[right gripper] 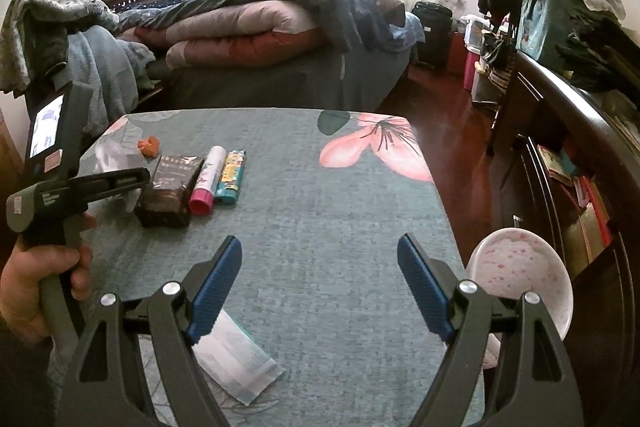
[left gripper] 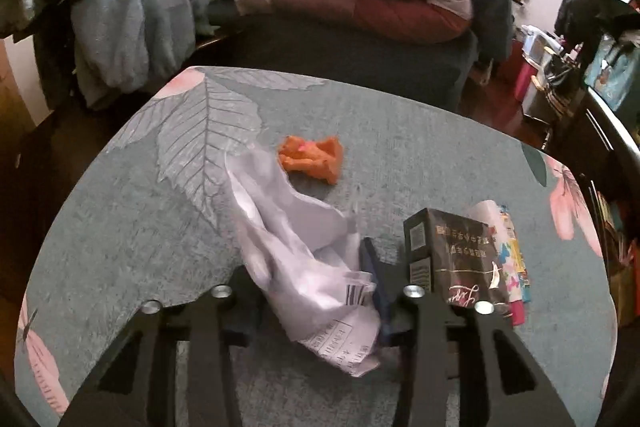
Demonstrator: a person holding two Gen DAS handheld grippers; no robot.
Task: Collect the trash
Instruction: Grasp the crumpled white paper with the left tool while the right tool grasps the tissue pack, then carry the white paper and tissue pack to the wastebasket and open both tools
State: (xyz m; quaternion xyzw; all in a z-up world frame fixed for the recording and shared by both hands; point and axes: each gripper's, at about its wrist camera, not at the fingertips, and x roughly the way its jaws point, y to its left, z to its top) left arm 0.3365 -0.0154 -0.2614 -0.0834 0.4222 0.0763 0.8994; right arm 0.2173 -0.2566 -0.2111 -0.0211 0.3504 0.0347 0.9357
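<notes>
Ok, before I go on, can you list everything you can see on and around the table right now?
crumpled paper: one, white, printed, table's left part, between the left gripper's fingers
crumpled scrap: one, orange, beyond the paper
box: one, black, right of the paper
tube: one, white with a pink cap, against the box
patterned stick: one, teal and yellow, beside the tube
flat packet: one, white and pale blue, near edge, partly under the right gripper
bowl: one, white with pink speckles, table's right edge
table: one, teal floral cloth
bed: one, folded quilts, behind the table
left gripper: closed on the paper
right gripper: open, empty
hand: one, holding the left gripper
</notes>
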